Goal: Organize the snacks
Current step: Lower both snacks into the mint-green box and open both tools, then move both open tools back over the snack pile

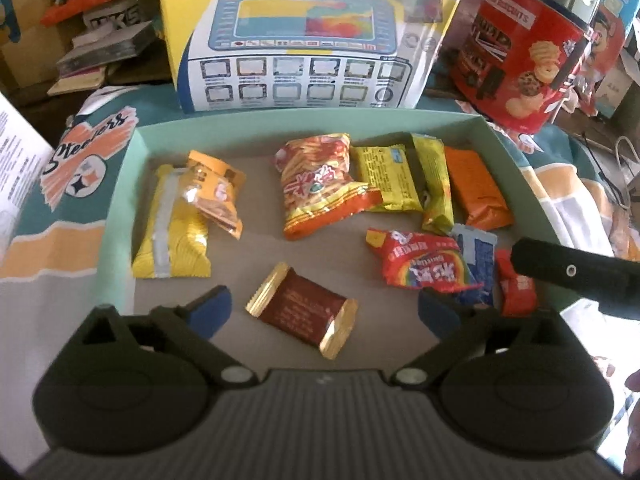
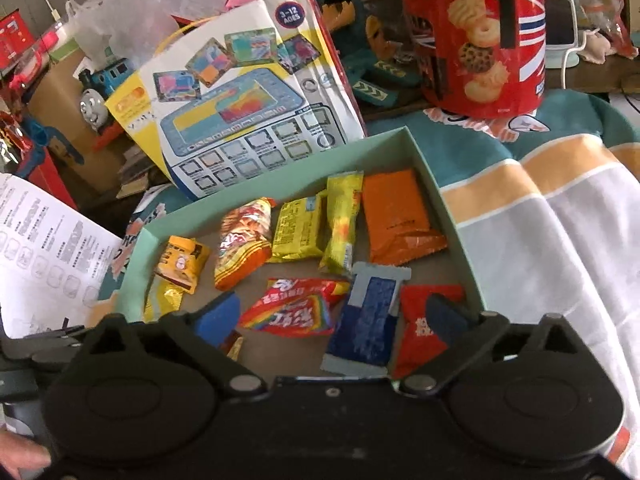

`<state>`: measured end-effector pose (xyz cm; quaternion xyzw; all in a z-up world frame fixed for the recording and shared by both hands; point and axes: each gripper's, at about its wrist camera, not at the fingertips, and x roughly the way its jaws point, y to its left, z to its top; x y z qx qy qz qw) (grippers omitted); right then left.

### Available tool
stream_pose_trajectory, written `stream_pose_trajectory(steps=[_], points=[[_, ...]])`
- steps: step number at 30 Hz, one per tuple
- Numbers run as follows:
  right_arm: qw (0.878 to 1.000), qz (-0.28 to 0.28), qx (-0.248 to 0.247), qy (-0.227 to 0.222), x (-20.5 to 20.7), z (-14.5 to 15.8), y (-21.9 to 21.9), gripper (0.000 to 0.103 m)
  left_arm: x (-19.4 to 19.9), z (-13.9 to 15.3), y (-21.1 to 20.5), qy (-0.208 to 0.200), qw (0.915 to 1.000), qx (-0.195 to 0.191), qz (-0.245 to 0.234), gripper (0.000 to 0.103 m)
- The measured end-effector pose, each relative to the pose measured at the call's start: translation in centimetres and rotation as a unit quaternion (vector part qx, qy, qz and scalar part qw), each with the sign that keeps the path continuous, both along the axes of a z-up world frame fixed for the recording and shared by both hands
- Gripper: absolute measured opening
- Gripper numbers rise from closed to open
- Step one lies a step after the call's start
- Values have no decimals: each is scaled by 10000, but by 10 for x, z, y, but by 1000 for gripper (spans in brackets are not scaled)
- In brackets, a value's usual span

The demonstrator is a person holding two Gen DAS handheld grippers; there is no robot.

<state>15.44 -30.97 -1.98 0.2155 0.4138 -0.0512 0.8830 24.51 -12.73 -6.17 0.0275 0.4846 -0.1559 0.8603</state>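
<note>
Both tools spread, empty: left tool point(image 1: 324, 308) over brown wrapped snack point(image 1: 302, 310) at tray point(image 1: 116, 216) near edge; right tool point(image 2: 332, 314) over blue packet point(image 2: 366, 322). Light, crinkly, slippery; pinch mid-body.

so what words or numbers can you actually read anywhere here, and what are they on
"Steelers": on the teal cloth left of the green box.
"3-12 AGES": blue circle on the toy box.
"BISCUITS": red cookie tin, partly blurred.
Snack wrappers and the white printed sheet: print too small or blurred to read.
</note>
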Motion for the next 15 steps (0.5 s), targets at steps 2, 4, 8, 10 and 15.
stream_pose_trajectory(steps=[2, 4, 8, 10, 15], points=[[10000, 20, -19, -52, -7, 6, 3, 103, -6, 4, 1, 6, 10000, -13, 21, 103], [9999, 37, -77, -133, -17, 13, 6, 103, -14, 8, 2, 0, 10000, 3, 19, 103], [9997, 134, -112, -196, -31, 24, 12, 103, -32, 16, 5, -11, 10000, 28, 13, 103], [9996, 146, -94, -217, -40, 28, 16, 103, -42, 20, 8, -22, 10000, 41, 17, 103], [9996, 130, -51, -250, -64, 34, 22, 103, -68, 25, 16, -17, 10000, 61, 1, 103]])
